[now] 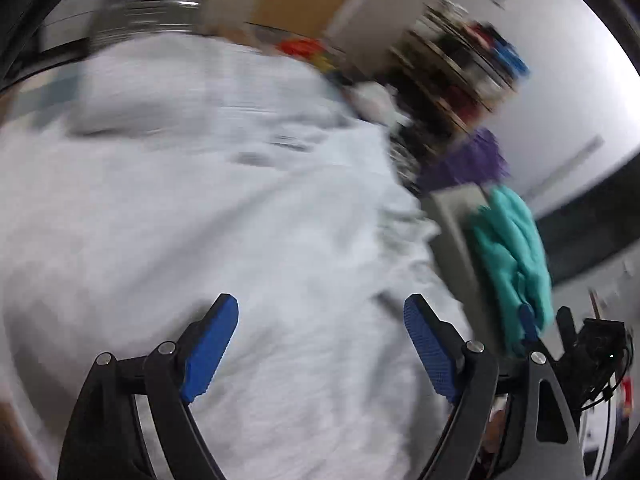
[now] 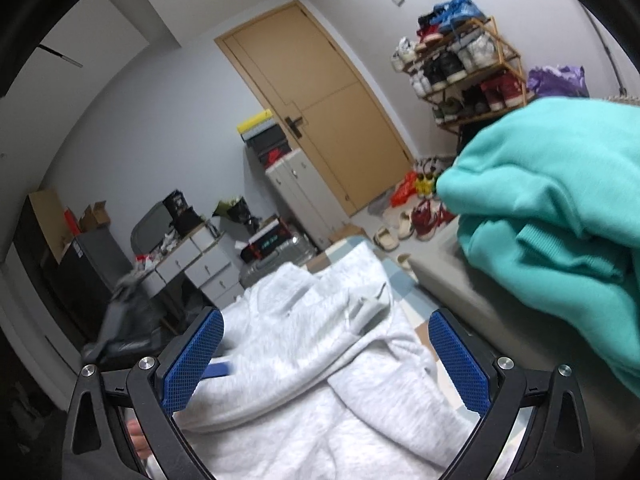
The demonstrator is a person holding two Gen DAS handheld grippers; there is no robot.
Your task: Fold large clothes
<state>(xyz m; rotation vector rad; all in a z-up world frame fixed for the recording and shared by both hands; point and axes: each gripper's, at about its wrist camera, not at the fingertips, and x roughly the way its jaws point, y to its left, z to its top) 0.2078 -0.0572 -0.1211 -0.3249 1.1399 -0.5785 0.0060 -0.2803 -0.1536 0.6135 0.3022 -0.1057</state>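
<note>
Grey sweatshirt [image 2: 304, 344] lay rumpled and spread over the bed, no neat fold showing, so most of the folding looked undone; a teal garment [image 2: 560, 216] sat bunched nearby. Left gripper [image 1: 320, 344] hung over the grey cloth, jaws wide apart, nothing between them. Right gripper [image 2: 326, 356] gaped wide too, gripping nothing.

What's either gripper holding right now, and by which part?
Nothing. The left gripper and right gripper both stand open above the grey garment, pads clear of the cloth.
</note>
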